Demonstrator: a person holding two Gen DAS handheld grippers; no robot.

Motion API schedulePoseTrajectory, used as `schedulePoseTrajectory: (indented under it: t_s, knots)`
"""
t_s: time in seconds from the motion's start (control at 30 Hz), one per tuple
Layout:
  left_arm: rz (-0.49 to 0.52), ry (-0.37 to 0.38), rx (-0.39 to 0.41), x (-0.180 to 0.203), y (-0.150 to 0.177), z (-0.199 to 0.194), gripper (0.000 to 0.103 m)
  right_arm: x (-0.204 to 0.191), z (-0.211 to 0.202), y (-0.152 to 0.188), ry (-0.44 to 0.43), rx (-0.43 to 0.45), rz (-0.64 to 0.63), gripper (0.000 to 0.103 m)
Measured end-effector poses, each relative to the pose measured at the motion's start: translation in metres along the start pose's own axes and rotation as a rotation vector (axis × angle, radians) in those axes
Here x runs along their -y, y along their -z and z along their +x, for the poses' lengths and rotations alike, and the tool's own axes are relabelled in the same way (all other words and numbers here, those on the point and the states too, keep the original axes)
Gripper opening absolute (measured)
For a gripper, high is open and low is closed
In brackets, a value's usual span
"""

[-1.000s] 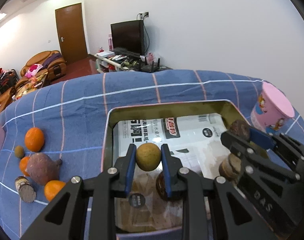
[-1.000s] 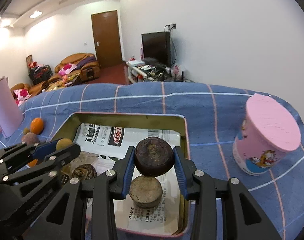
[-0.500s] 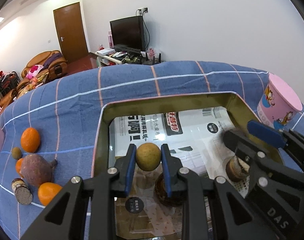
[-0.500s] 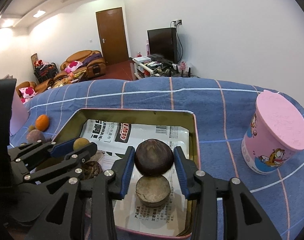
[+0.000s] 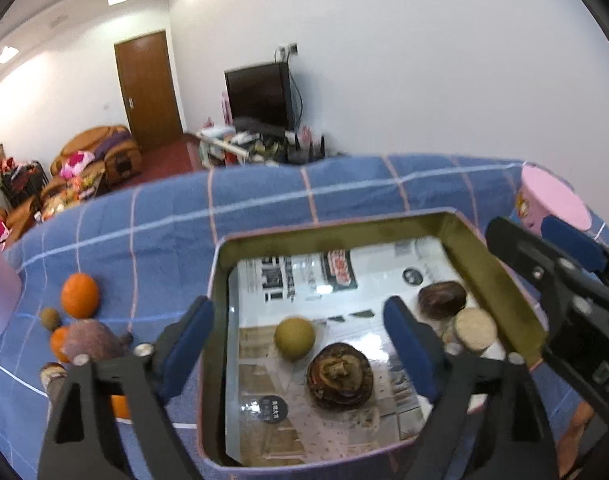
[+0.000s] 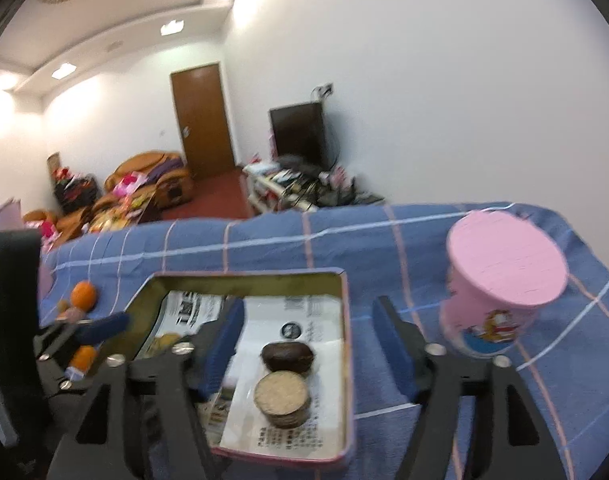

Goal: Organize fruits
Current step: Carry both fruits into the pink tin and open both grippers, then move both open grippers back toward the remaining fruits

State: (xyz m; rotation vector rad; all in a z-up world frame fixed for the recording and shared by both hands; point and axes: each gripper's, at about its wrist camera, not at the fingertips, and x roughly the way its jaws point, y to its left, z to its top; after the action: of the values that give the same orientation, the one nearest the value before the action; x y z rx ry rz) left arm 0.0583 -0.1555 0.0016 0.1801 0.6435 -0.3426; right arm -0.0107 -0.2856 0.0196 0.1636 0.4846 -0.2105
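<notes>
Both grippers have just been opening over the tin tray (image 5: 500, 276), nothing between their jaws. The left gripper (image 5: 300, 344) stands spread above the tray's near half, where its yellowish round fruit (image 5: 294, 338) lies; the right gripper (image 6: 308, 344) is spread above the dark brown fruit (image 6: 287, 356). Left of the tray, the oranges (image 5: 79, 295) wait nearest the left gripper.

- Our left gripper (image 5: 300, 338) tilts downward; its jaws have just been opening and now stand wide, blue-padded fingers (image 5: 188, 334) gripping nothing.
- Our right gripper (image 6: 308, 338) also angles down, its jaws just opened too, with nothing pressed between its fingers (image 6: 392, 342).
- Each gripper shows at the edge of the other's wrist view.
</notes>
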Motion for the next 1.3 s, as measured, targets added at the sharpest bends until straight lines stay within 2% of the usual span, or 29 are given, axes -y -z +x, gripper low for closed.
schedulePoseTrajectory:
  t_s: [0.13, 0.37, 0.83, 1.3]
  knots:
    - [-0.012, -0.010, 0.039, -0.004, 0.003, -0.014, 0.098, 0.003, -0.002, 0.000, 0.004, 0.019, 0.021, 0.073]
    - [-0.046, -0.074, 0.028, -0.028, 0.013, -0.024, 0.098, 0.001, -0.010, 0.002, 0.048, 0.085, 0.007, 0.073]
    - [-0.048, -0.129, -0.008, -0.070, 0.038, -0.038, 0.098, -0.021, -0.017, 0.015, 0.082, 0.049, -0.021, 0.073]
    - [-0.039, -0.153, 0.008, -0.102, 0.052, -0.056, 0.098, -0.056, -0.032, 0.031, 0.042, 0.019, -0.014, 0.073]
